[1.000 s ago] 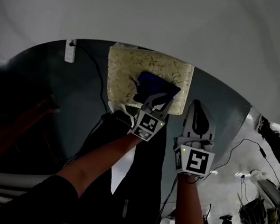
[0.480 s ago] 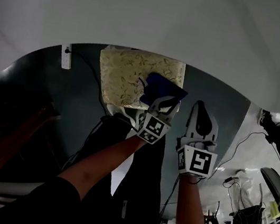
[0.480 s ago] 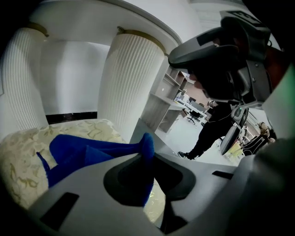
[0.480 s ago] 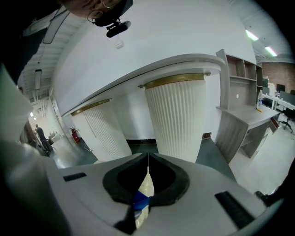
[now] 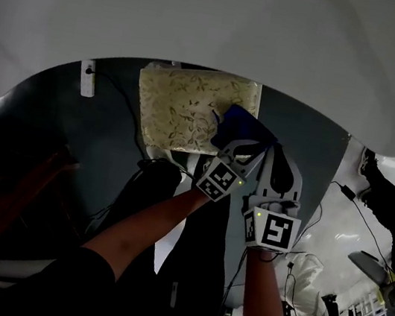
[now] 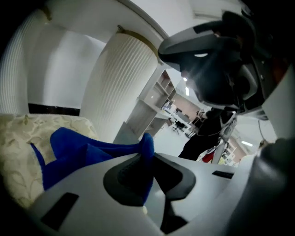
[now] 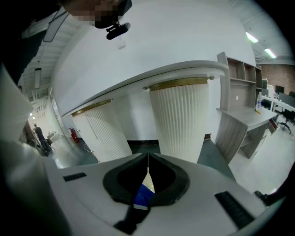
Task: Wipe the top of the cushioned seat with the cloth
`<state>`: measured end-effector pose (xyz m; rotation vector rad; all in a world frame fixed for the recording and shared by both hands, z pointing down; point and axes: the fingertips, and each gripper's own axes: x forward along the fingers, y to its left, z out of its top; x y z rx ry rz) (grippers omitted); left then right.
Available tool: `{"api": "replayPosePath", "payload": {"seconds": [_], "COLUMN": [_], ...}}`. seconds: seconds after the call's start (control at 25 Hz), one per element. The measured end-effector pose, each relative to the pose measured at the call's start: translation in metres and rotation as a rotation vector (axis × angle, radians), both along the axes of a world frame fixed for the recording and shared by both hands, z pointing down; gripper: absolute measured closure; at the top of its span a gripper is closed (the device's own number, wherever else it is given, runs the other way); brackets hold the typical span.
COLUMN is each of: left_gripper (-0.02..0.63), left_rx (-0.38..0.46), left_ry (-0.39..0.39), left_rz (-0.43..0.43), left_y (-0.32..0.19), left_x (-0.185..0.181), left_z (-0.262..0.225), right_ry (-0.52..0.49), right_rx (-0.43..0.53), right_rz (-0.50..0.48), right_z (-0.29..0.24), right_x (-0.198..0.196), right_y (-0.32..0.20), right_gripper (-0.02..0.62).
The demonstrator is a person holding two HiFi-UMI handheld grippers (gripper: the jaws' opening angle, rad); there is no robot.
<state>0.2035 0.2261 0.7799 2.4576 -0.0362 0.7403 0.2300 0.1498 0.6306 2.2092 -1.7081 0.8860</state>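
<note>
The cushioned seat [image 5: 184, 106] is cream with a leaf pattern and stands on the dark floor under a white curved counter. A blue cloth [image 5: 242, 126] lies bunched over the seat's right edge. My left gripper [image 5: 249, 149] is shut on the cloth's near side. In the left gripper view the cloth [image 6: 87, 152] drapes from the left gripper [image 6: 146, 144] onto the seat [image 6: 23, 133]. My right gripper [image 5: 280, 150] hovers just right of the seat, beside the left one, off the cushion. In the right gripper view the right gripper [image 7: 148, 162] is shut with nothing held.
A white curved counter [image 5: 221, 21] overhangs the seat's far side, on fluted white columns [image 7: 179, 117]. A white power strip [image 5: 85, 77] with a black cable lies on the floor to the left. A dark wooden chair [image 5: 6, 211] stands at lower left. Grey shelving [image 7: 244, 115] is at right.
The left gripper has dragged the cloth rightward across the seat to its right edge. The right gripper has come closer beside the left one.
</note>
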Motion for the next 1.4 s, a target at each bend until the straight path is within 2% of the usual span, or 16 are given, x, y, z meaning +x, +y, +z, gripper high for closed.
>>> {"api": "replayPosePath", "payload": {"seconds": [0.08,0.16,0.44,0.56,0.72,0.84,0.96,1.08,1.2,1.28,1.4], "left_gripper": [0.549,0.549,0.549,0.549,0.549,0.549,0.549,0.549,0.549,0.549,0.549], "left_rx": [-0.063,-0.081,0.019,0.045,0.084,0.142,0.235,0.328,0.372,0.397,0.483], "left_ry": [0.066,0.099,0.192,0.224,0.221,0.211,0.215,0.238,0.267,0.286,0.312], "left_rz": [0.026,0.037,-0.034,-0.09,-0.155,-0.198,-0.246,-0.275,-0.347,-0.383,-0.421], "left_y": [0.0,-0.003,-0.048,-0.071,-0.101,-0.107,-0.117,-0.139,-0.149,-0.157,-0.174], "left_x": [0.001,-0.002,-0.035,-0.061,-0.104,-0.144,-0.177,-0.197,-0.221,-0.232,-0.246], "left_z": [-0.008,-0.019,-0.094,-0.131,-0.196,-0.258,-0.319,-0.385,-0.442,-0.477,-0.528], "right_ry": [0.01,0.016,0.024,0.025,0.053,0.044,0.023,0.041,0.052,0.054,0.067], "right_rx": [0.005,0.006,0.058,0.086,0.145,0.182,0.232,0.269,0.301,0.33,0.355], "right_rz": [0.016,0.028,0.065,0.041,0.014,0.008,-0.028,-0.084,-0.139,-0.173,-0.224], "right_z": [-0.005,-0.011,-0.058,-0.088,-0.14,-0.185,-0.232,-0.275,-0.317,-0.346,-0.389], "right_x": [-0.004,-0.009,-0.045,-0.075,-0.106,-0.134,-0.163,-0.186,-0.206,-0.213,-0.22], "right_y": [-0.002,-0.002,-0.007,-0.011,-0.026,-0.025,-0.025,-0.034,-0.039,-0.047,-0.065], "right_gripper": [0.557,0.557,0.557,0.557,0.557,0.557,0.557,0.557,0.557,0.557,0.557]}}
